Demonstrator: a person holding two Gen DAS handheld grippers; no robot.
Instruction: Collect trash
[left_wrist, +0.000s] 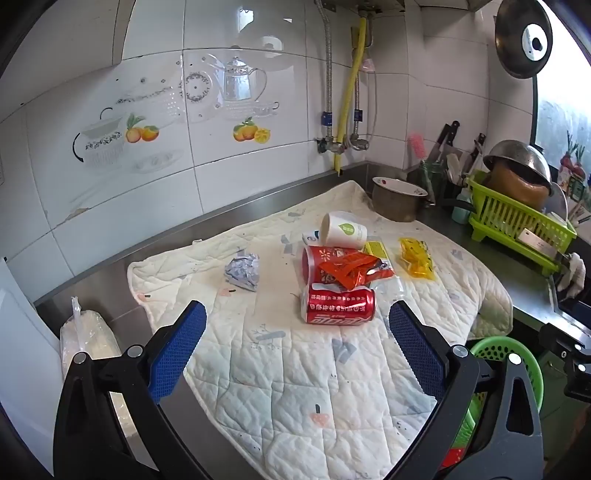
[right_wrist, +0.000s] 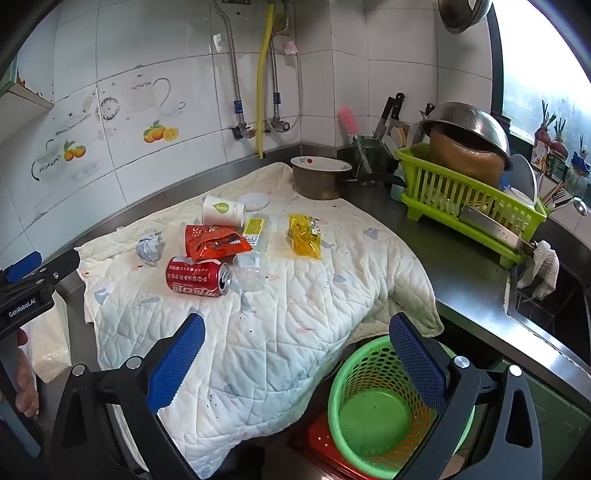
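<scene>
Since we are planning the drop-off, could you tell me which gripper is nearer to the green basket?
Right. The right gripper hovers open just above the green basket, while the left gripper sits farther over the quilted cloth, basket off to its right.

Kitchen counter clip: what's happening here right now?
A person holds two grippers over a quilted cloth strewn with trash: a red can, orange wrapper, paper cup, crumpled paper and yellow packet. The left gripper and right gripper both hover, jaws open and holding nothing. The green basket holds nothing.
</scene>
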